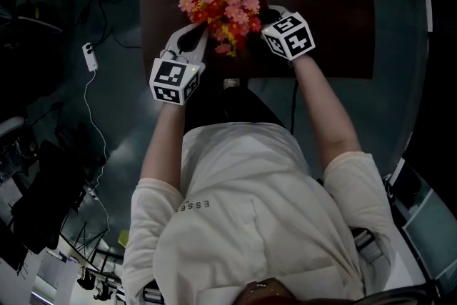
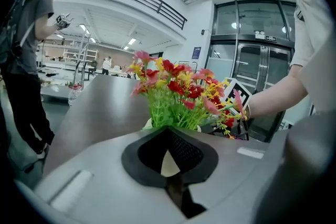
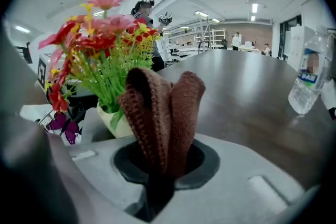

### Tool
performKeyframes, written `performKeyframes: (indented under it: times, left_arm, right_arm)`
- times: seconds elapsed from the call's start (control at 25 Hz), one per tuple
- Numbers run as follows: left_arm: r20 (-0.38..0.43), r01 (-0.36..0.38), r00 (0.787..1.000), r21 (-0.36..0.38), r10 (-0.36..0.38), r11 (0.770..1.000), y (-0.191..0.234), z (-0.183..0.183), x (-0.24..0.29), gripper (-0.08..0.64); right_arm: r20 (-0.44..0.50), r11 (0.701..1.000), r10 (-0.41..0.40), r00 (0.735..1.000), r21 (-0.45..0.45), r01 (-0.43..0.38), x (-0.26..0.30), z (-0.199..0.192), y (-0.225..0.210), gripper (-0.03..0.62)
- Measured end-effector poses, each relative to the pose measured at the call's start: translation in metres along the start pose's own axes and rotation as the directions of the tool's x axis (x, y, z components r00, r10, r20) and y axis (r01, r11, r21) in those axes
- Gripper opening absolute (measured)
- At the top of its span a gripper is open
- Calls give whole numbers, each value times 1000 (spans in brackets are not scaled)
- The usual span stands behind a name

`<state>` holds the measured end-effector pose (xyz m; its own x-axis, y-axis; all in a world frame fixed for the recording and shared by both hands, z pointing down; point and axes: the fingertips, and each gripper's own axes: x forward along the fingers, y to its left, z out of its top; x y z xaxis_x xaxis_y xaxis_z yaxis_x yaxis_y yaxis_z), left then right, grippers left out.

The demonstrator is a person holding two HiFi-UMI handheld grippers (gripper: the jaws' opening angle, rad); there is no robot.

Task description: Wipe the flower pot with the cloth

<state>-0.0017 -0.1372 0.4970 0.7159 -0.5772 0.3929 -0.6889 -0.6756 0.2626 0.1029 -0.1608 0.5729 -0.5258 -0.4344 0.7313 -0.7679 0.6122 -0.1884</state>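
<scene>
With my left tool (image 2: 169, 157) pinched shut on the flower pot (image 3: 118, 123) by its rim, near the tabletop's (image 3: 252, 92) near edge, and my right tool (image 3: 160, 164) clamped on the cloth (image 3: 163, 113) just right of it, rubbing hard could tip the pot or snag the flowers (image 3: 100, 34).

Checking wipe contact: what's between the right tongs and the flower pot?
Only the brown cloth, clamped in the right tongs, beside the flower pot: right gripper view.

flower pot (image 3: 116, 122): cream, upright, holds red/pink/yellow flowers
cloth (image 3: 163, 113): brown knit, folded upright, pinched in right gripper (image 3: 159, 178), just beside pot
</scene>
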Motion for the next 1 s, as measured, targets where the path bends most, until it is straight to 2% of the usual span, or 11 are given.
performKeyframes:
  times: [0.4, 0.64, 0.76, 0.84, 0.92, 1.0]
  left_arm:
    - [-5, 24, 1000, 9, -24, 1000, 0, -1, 2, 12]
    - [-29, 57, 998, 32, -56, 998, -2, -4, -2, 12]
    - [20, 42, 999, 34, -43, 999, -2, 4, -8, 14]
    - [11, 48, 999, 17, -48, 999, -7, -1, -8, 14]
    - [-1, 43, 999, -10, -43, 999, -10, -9, -7, 14]
    - [22, 15, 1000, -39, -14, 999, -9, -7, -7, 15]
  right_arm:
    - [13, 995, 0, 1000, 103, -1, -15, -27, 39, 44]
    - [12, 990, 92, 996, 110, -93, -29, -41, 75, 45]
    - [19, 993, 62, 998, 99, -63, -42, -37, 54, 45]
    - [14, 995, 44, 999, 89, -45, -46, -32, 30, 45]
    - [9, 998, 46, 999, 43, -47, -46, -18, 6, 45]
    - [12, 996, 86, 996, -40, -86, -39, 4, -13, 46]
